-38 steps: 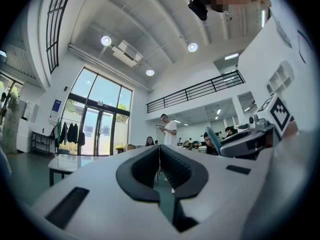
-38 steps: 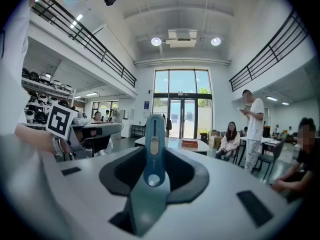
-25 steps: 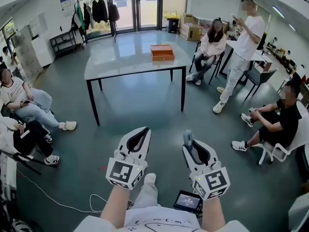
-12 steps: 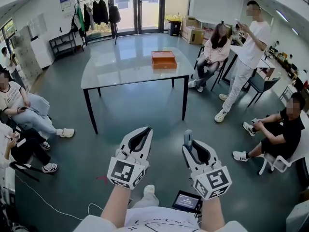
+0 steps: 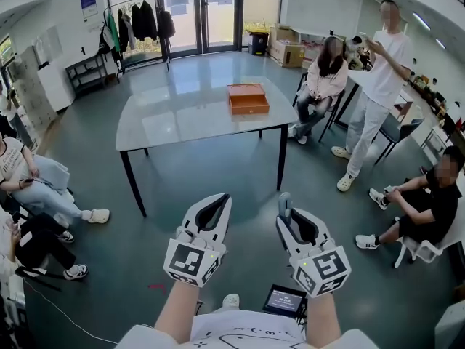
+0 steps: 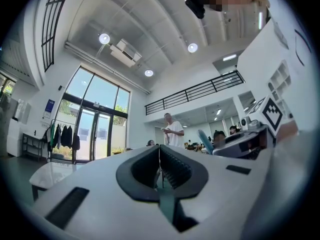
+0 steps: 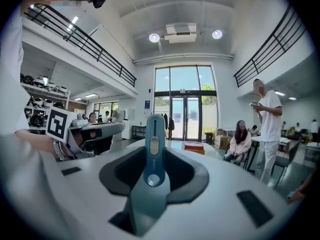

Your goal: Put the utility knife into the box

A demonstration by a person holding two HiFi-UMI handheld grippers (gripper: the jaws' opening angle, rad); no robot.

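A blue-grey utility knife [image 7: 154,154] stands upright between the jaws of my right gripper [image 7: 156,134], which is shut on it; in the head view the knife [image 5: 284,204] sticks out past the right gripper [image 5: 288,217]. My left gripper [image 5: 216,211] is held beside it with its jaws together and nothing in them; in its own view the left gripper [image 6: 160,156] shows closed pads. The orange box [image 5: 248,98] lies open on the far side of a glass-topped table [image 5: 189,115], well ahead of both grippers.
People sit on chairs at the left [image 5: 29,177] and right [image 5: 429,202]; one stands at the right [image 5: 378,78] beside a seated one [image 5: 323,78]. Grey floor lies between me and the table. A small screen [image 5: 285,300] hangs at my waist.
The view has drifted forward and rightward: the table and orange box sit slightly lower and nearer. Both grippers keep their pose, the knife still held in the right one.
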